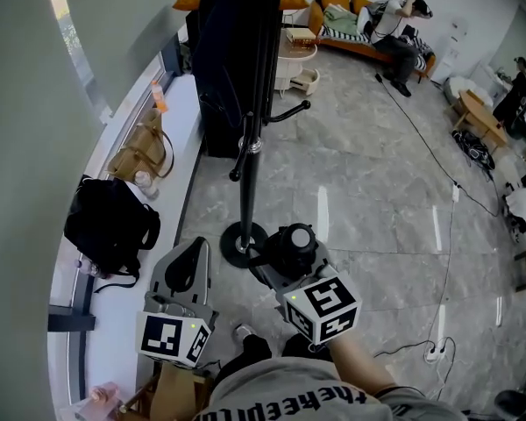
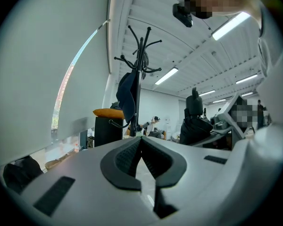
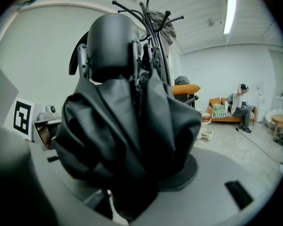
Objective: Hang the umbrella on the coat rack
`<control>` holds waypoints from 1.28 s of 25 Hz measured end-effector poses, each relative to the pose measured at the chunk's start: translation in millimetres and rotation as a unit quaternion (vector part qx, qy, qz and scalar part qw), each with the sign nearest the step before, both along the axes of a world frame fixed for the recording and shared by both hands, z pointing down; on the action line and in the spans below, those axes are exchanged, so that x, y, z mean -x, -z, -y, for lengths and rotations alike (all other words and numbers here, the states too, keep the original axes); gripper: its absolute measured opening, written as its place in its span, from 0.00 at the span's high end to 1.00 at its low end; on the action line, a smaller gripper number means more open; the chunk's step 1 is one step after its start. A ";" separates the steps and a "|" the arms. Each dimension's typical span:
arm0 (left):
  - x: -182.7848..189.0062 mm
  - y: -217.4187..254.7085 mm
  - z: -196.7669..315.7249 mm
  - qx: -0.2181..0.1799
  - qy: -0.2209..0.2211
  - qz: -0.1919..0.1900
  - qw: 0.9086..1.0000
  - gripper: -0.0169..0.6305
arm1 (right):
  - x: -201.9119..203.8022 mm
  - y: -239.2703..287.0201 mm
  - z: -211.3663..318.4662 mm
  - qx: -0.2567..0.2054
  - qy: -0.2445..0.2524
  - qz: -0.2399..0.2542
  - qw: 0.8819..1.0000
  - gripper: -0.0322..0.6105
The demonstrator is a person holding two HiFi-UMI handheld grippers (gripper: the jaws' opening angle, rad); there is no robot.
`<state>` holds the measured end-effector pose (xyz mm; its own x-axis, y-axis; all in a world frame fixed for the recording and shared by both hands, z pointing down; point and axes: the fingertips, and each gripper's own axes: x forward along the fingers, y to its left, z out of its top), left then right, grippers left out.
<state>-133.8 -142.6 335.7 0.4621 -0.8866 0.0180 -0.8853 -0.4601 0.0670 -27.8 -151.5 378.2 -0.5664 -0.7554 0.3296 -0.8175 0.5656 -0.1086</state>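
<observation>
The black coat rack (image 1: 251,139) stands on a round base on the grey floor just ahead of me, its hooks spreading at the top (image 2: 140,55). My right gripper (image 1: 289,257) is shut on a folded black umbrella (image 1: 294,242), which points toward the rack's base. In the right gripper view the umbrella (image 3: 127,121) fills the middle and hides most of the rack (image 3: 155,27) behind it. My left gripper (image 1: 193,257) is to the left of the umbrella, shut and holding nothing; its pads (image 2: 132,155) meet at the tip. The umbrella (image 2: 195,121) also shows in the left gripper view.
A dark coat (image 1: 228,60) hangs on the rack. A black backpack (image 1: 110,226) and a tan bag (image 1: 142,152) lie on the white window ledge at left. A person sits on an orange sofa (image 1: 368,46) far back. Cables and a power strip (image 1: 436,352) lie on the floor at right.
</observation>
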 end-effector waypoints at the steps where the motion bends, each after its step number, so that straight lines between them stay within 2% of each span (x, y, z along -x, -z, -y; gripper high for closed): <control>1: 1.8 0.0 1.2 0.000 -0.003 0.000 1.000 0.95 | 1.5 -0.3 0.9 0.001 -0.003 0.000 1.000 0.55; 16: 8.7 -9.6 9.2 0.011 -0.020 -0.001 1.000 0.95 | 5.0 -12.4 12.4 0.019 -0.026 -0.017 0.999 0.55; 32: 18.9 -19.8 36.7 0.029 0.012 -0.007 0.999 0.95 | 11.0 -39.8 52.3 0.063 -0.014 -0.039 0.997 0.55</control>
<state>-152.7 -179.3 355.5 0.4411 -0.8953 0.0625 -0.8949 -0.4336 0.1053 -38.8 -203.7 418.1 -0.5145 -0.7205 0.4650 -0.8418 0.5277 -0.1139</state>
